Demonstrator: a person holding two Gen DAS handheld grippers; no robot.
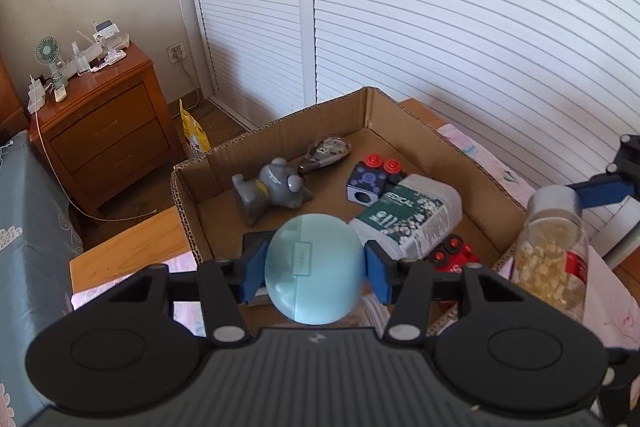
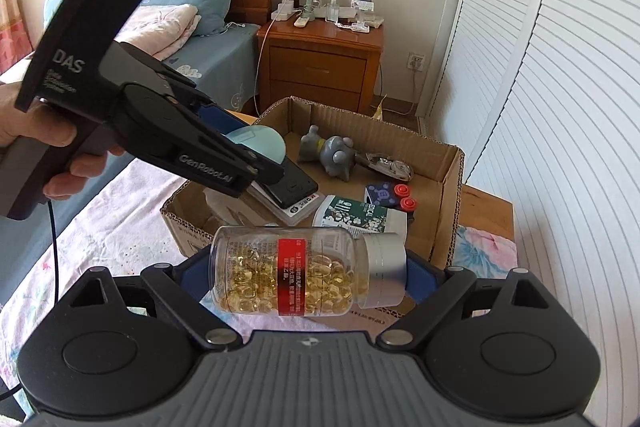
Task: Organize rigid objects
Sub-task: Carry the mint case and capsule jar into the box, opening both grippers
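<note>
A pale blue egg-shaped plastic case (image 1: 316,269) sits clenched between the blue pads of the left tool (image 1: 316,269), held above the near edge of an open brown cardboard box (image 1: 404,125). The right tool (image 2: 310,273) grips a clear plastic bottle of golden capsules (image 2: 288,273) lengthwise, silver cap to the right, in front of the box. Inside the box lie a grey toy figure (image 1: 272,189), a white bottle with a green label (image 1: 408,221) and red-buttoned blocks (image 1: 376,175). A hand (image 2: 44,143) grasps the left tool's handle.
</note>
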